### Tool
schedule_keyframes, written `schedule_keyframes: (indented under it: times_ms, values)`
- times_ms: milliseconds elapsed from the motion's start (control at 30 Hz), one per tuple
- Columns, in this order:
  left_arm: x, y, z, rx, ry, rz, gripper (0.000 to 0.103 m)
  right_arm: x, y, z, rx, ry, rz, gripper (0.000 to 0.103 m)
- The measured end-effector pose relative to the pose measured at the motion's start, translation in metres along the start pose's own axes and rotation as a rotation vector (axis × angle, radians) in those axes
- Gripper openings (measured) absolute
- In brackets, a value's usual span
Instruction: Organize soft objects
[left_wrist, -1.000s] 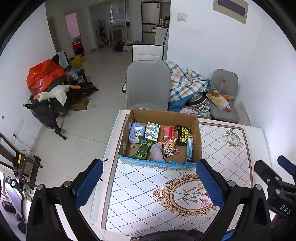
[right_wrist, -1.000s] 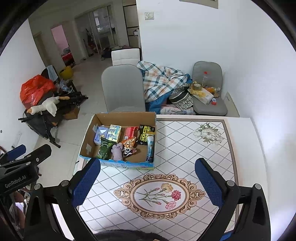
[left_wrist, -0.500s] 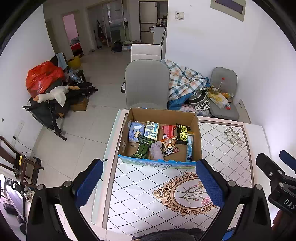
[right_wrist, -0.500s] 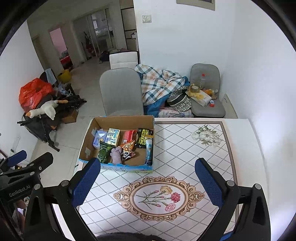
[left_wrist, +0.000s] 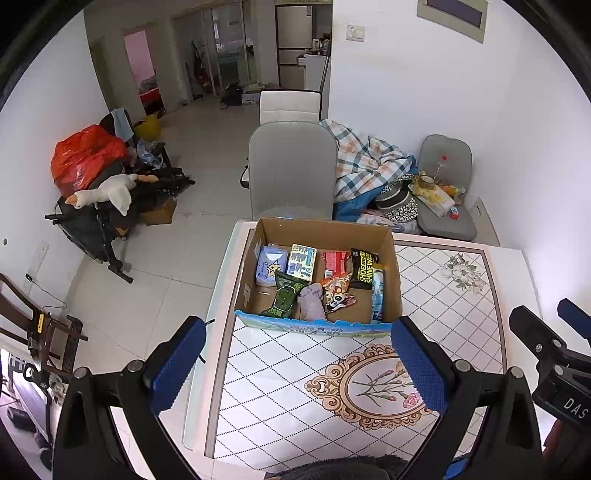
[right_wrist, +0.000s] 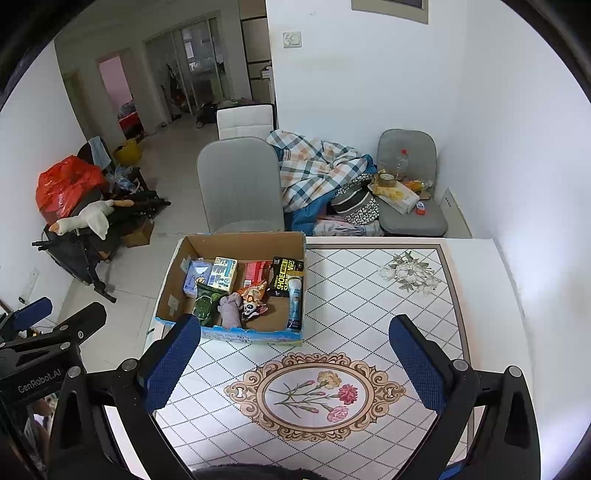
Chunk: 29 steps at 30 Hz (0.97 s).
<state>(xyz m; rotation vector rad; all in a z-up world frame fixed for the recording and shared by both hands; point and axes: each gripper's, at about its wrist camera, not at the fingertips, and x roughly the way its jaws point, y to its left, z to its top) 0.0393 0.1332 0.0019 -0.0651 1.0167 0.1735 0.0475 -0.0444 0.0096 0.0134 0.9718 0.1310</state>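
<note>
A cardboard box (left_wrist: 391, 254) (right_wrist: 173, 273) stands at the far left of the patterned table (left_wrist: 461, 317) (right_wrist: 369, 295). It holds several soft packets, a grey-purple cloth (left_wrist: 312, 301) (right_wrist: 231, 308), a green pouch (left_wrist: 284, 297), a black shoe-shine packet (left_wrist: 362, 264) and a blue tube (left_wrist: 377, 293). My left gripper (left_wrist: 297, 365) is open and empty, raised above the table in front of the box. My right gripper (right_wrist: 295, 360) is open and empty, raised to the right of the box.
A grey chair (left_wrist: 291, 173) stands behind the box. A second grey chair (left_wrist: 447, 192) with clutter and a plaid blanket (left_wrist: 365, 166) sit at the right wall. A stroller with a plush goose (left_wrist: 103, 194) and a red bag (left_wrist: 85, 155) stands left.
Both grippers have risen and drawn back a little, so the box and table look smaller and lower in both views. Both stay open and empty.
</note>
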Motion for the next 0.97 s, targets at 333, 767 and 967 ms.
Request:
schedule_keyframes:
  times_ms: [333,767,967]
  values:
    - [-0.0004,0.0001,0.0028,0.001,0.005,-0.006,0.103,-0.0015,-0.0010,0.0024,-0.002,-0.007,-0.016,0.103]
    - [-0.0001,0.0017,0.0028,0.005,0.005,-0.009,0.103,-0.0051,0.0010,0.0008,-0.006,-0.018,-0.035,0.103]
    - [-0.0021,0.0032,0.0028,0.008,-0.006,-0.009,0.103,-0.0072,0.0034,-0.0001,-0.009,-0.025,-0.038,0.103]
